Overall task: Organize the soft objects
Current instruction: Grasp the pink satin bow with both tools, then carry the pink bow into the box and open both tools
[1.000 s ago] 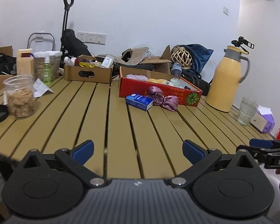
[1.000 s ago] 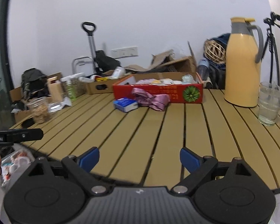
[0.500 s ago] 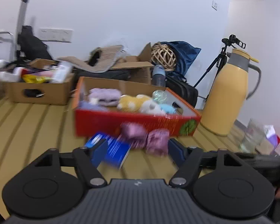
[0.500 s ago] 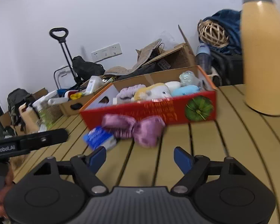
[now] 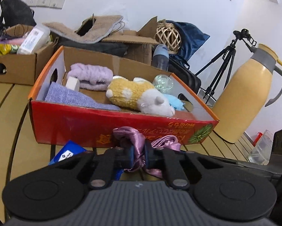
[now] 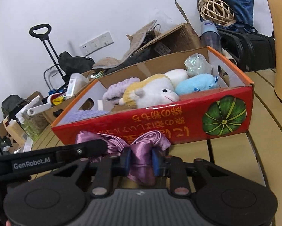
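Observation:
A purple satin cloth (image 5: 127, 133) (image 6: 152, 139) lies bunched on the slatted table against the front of a red cardboard box (image 5: 75, 126) (image 6: 178, 120). My left gripper (image 5: 139, 154) is closing tight on one bunch of it. My right gripper (image 6: 141, 160) is closing too, its blue pads pressing a fold of the same cloth. In the right wrist view a finger (image 6: 80, 151) of the left gripper reaches in from the left. Inside the box are a yellow-and-white plush (image 5: 135, 94) (image 6: 150, 92), a blue plush (image 6: 195, 84), a fluffy lilac piece (image 5: 92, 75) and a lilac towel (image 5: 71, 96).
A small blue box (image 5: 65, 154) lies left of the cloth. A yellow thermos jug (image 5: 248, 98) and a glass (image 5: 259, 150) stand to the right. A brown carton (image 5: 14, 66) of bottles sits at the back left, and a tripod (image 5: 222, 66), bags and boxes lie behind the table.
Both grippers have moved forward across the table from its near edge to the red box. Their jaws went from wide open to closed on the purple satin cloth.

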The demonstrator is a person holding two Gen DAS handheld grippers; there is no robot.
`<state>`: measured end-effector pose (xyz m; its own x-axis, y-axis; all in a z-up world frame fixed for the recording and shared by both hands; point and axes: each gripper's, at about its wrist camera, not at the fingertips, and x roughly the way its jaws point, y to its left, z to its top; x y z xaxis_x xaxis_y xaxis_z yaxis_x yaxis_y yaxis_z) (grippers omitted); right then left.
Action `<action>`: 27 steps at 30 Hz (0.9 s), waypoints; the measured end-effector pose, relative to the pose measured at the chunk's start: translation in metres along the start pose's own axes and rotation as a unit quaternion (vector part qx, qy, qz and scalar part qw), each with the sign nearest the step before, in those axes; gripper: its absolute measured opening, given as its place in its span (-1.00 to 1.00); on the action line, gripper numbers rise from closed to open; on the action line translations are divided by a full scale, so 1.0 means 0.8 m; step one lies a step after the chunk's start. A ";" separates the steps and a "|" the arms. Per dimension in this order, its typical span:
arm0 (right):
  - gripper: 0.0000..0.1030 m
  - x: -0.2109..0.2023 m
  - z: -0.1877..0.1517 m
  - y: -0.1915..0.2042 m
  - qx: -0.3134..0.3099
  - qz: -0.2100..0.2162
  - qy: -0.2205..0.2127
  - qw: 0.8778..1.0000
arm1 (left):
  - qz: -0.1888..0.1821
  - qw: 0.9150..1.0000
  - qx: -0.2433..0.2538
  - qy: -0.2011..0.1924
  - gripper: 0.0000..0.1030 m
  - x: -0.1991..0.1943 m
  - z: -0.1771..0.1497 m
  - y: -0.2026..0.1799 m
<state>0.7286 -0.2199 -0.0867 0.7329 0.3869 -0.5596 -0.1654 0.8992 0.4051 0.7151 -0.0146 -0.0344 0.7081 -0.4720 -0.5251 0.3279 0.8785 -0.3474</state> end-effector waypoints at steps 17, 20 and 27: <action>-0.65 -0.288 -0.073 0.096 -0.091 0.061 -0.103 0.989 | -0.059 0.990 0.008 -0.127 -0.83 -0.288 -0.093 -0.120; -0.65 -0.324 -0.099 0.112 -0.105 0.065 -0.099 0.987 | -0.044 0.990 0.012 -0.130 -0.83 -0.324 -0.119 -0.135; -0.65 -0.382 -0.146 0.143 -0.123 0.077 -0.102 0.984 | -0.030 0.988 0.027 -0.147 -0.83 -0.391 -0.159 -0.158</action>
<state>0.4088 -0.2113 0.0466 0.8001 0.4959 -0.3376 -0.4215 0.8651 0.2719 0.3721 0.0124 0.0750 0.8348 -0.4890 -0.2530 0.4026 0.8556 -0.3253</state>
